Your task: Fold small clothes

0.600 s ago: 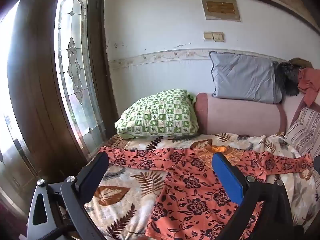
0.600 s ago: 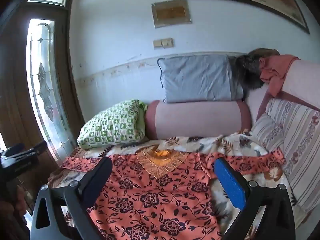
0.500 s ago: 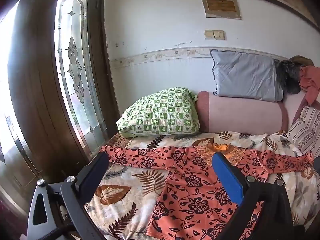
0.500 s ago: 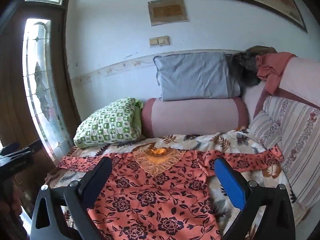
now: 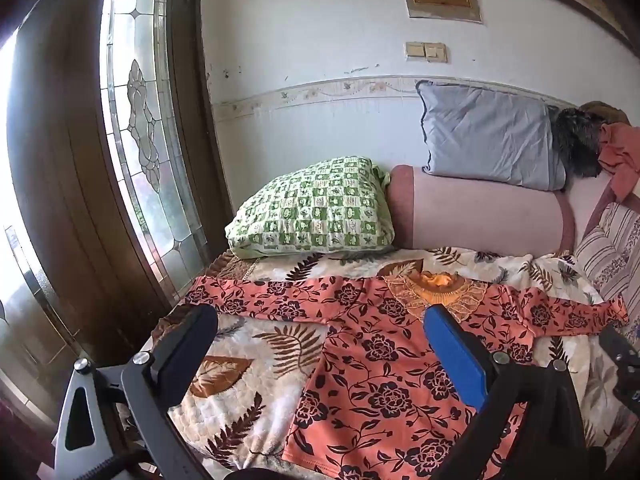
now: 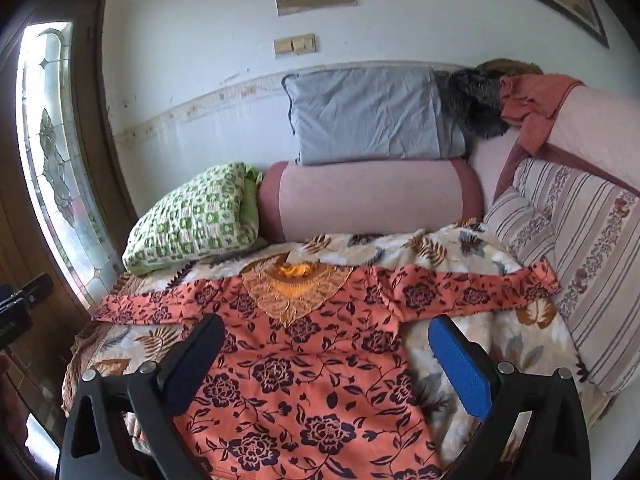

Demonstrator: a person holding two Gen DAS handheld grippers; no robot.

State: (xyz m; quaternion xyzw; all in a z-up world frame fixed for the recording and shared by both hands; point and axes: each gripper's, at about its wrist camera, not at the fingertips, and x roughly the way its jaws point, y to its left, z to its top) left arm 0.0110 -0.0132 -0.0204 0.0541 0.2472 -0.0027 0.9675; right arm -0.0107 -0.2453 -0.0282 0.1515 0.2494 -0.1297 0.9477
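An orange long-sleeved top with dark flowers [image 5: 384,364] [image 6: 304,364] lies spread flat on a leaf-patterned bedspread [image 5: 256,356] [image 6: 472,248], both sleeves stretched out sideways and its embroidered neckline [image 6: 296,288] towards the pillows. My left gripper [image 5: 320,320] hovers above the top's left half, wide open with nothing between its fingers. My right gripper [image 6: 326,328] hangs over the middle of the top, likewise open and holding nothing. The edge of the right gripper [image 5: 620,360] shows at the right border of the left wrist view.
A green checked pillow [image 5: 316,208], a pink bolster [image 5: 480,212] and a grey pillow [image 5: 488,136] lie at the bed's head against the wall. A striped cushion [image 6: 580,264] lines the right side. A wooden door with leaded glass [image 5: 132,128] stands left.
Both grippers have drifted forward and a little down over the bed; the top and the pillows sit slightly higher in both views. Both stay open.
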